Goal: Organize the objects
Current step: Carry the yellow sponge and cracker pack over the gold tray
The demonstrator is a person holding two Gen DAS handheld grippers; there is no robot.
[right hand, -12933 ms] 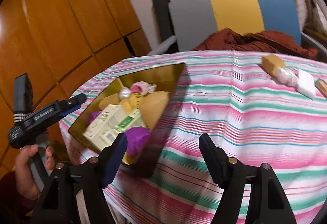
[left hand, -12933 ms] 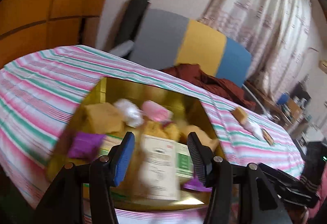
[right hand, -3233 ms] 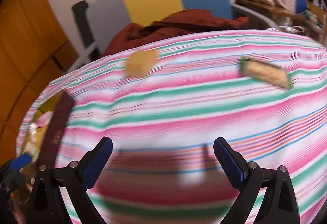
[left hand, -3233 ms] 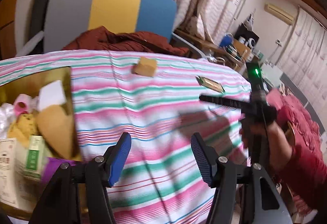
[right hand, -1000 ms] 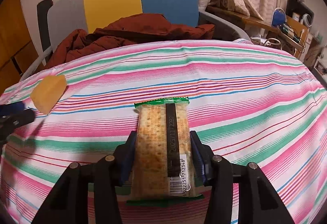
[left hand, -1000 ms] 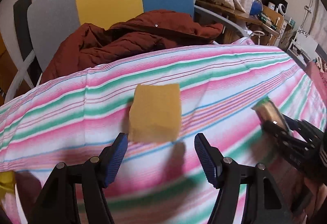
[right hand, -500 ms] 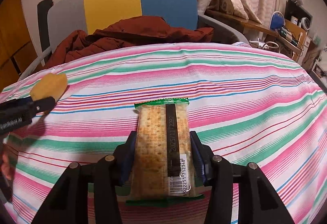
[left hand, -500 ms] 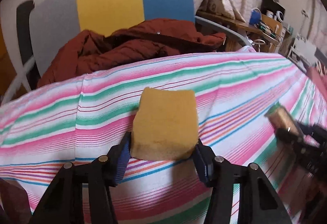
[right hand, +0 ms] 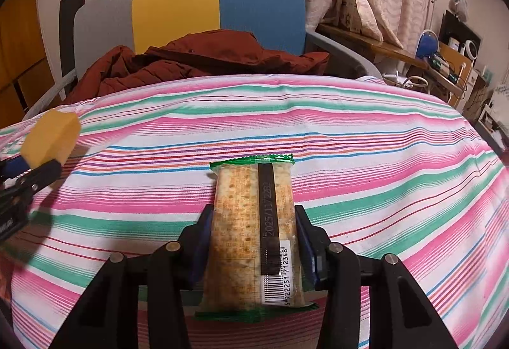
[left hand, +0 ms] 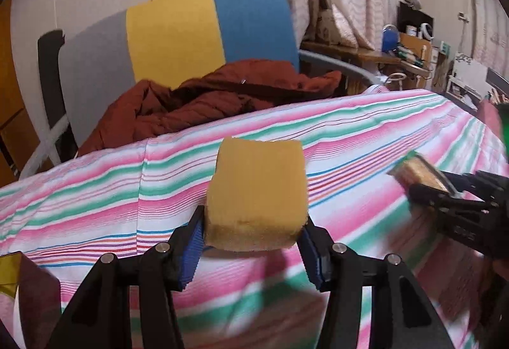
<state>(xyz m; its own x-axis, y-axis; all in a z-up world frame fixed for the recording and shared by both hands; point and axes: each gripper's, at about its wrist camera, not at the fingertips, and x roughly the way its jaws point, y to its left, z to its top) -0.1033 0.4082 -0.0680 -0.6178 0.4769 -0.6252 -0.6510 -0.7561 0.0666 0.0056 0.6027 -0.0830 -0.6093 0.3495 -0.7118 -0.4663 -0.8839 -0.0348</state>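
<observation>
A yellow-orange sponge block sits between the blue pads of my left gripper, which is shut on it just above the striped tablecloth. The right wrist view shows the same sponge at the far left, in the left gripper. My right gripper is shut on a green-edged cracker packet, barcode side up, low over the cloth. The left wrist view shows that packet and the right gripper at the right edge, blurred.
Beyond the far table edge stands a grey, yellow and blue chair with a rust-red jacket draped on it. A corner of the gold box shows at the lower left. A cluttered desk stands at the right.
The left gripper went from open around the sponge to shut on it, and its view tipped up. The right gripper has kept still with the cracker packet in it.
</observation>
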